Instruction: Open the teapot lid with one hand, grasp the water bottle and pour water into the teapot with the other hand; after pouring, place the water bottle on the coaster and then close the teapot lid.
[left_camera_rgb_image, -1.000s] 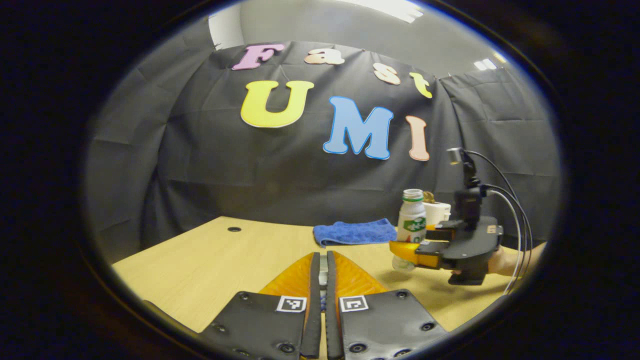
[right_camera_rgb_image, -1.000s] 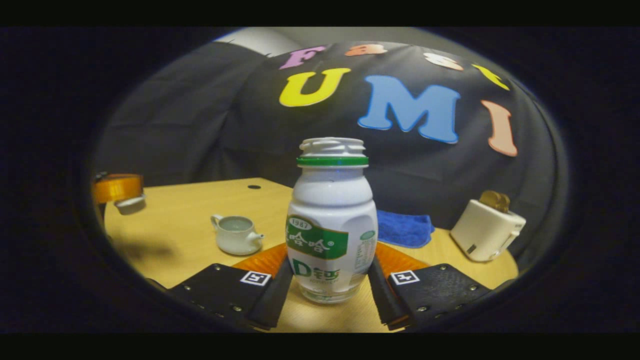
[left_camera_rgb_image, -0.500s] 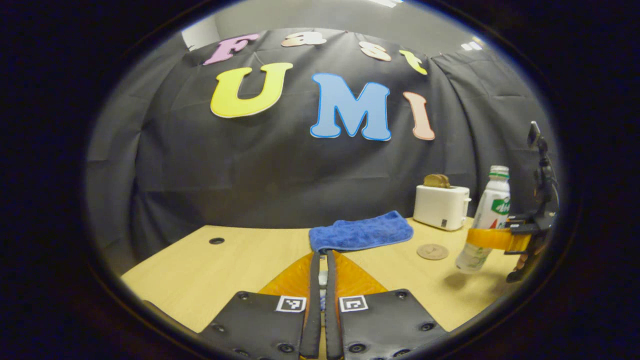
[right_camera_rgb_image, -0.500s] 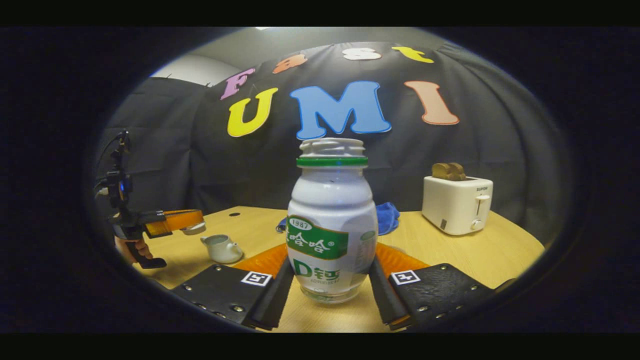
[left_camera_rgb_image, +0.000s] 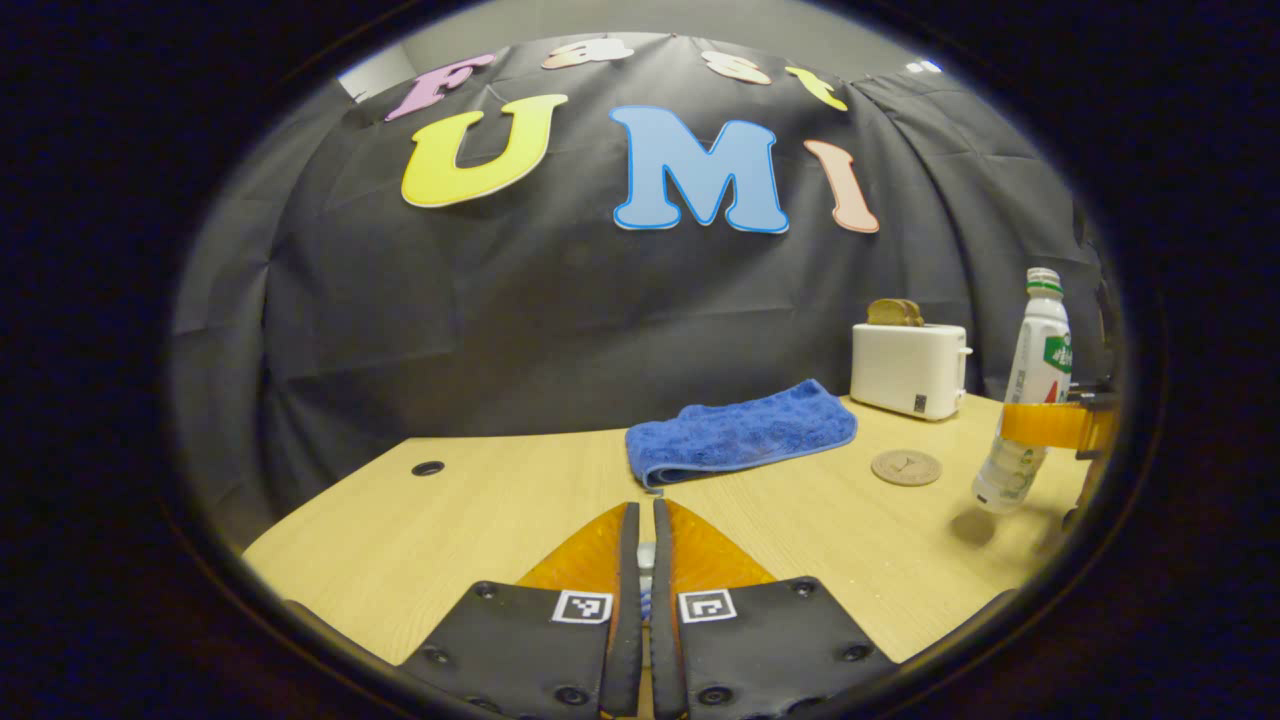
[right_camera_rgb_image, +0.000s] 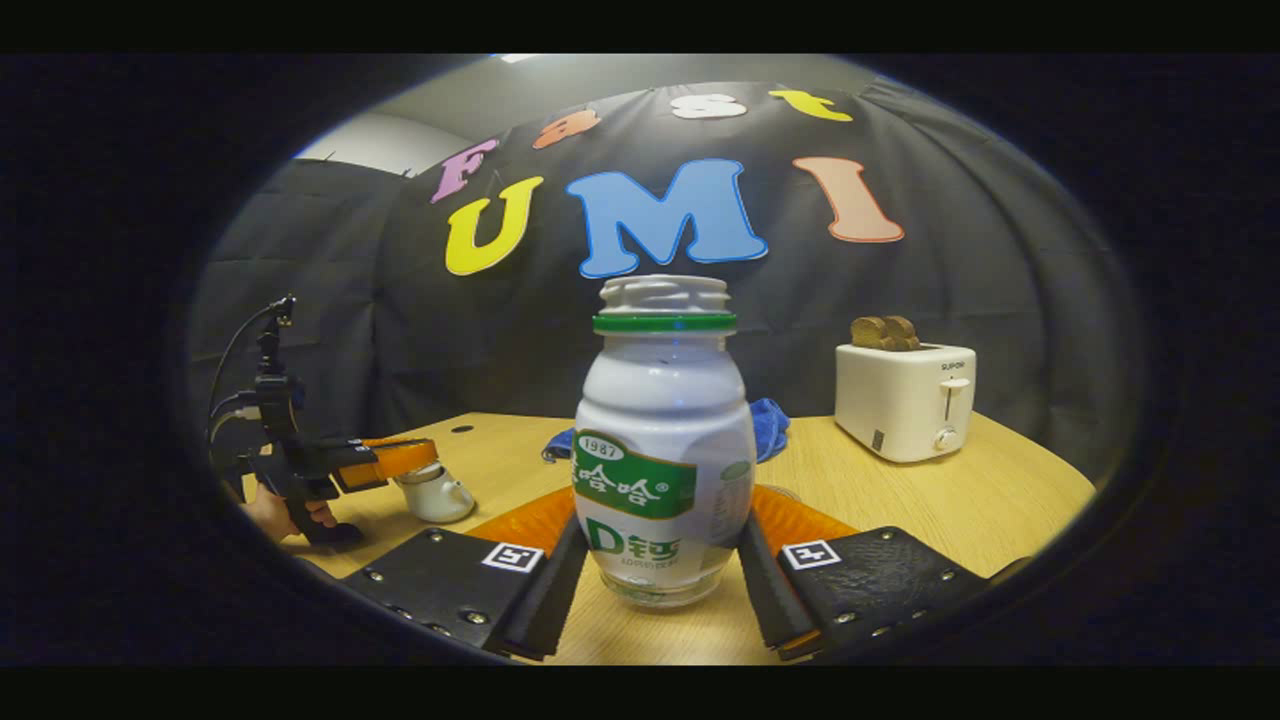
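The water bottle (right_camera_rgb_image: 664, 440) is clamped upright between both fingers of the right gripper (right_camera_rgb_image: 660, 560), and it is held just above the table (right_camera_rgb_image: 1000, 500), near the coaster (left_camera_rgb_image: 906, 467). The fingers of the left gripper (left_camera_rgb_image: 641, 560) are seen pressed nearly together; what is pinched between them cannot be told. Left of the bottle, the left gripper is seen held by a hand (right_camera_rgb_image: 290, 512) directly over the teapot (right_camera_rgb_image: 433, 494). Behind the bottle a blue towel (left_camera_rgb_image: 740, 432) is laid, and beyond the coaster a toaster (left_camera_rgb_image: 908, 370) is stood.
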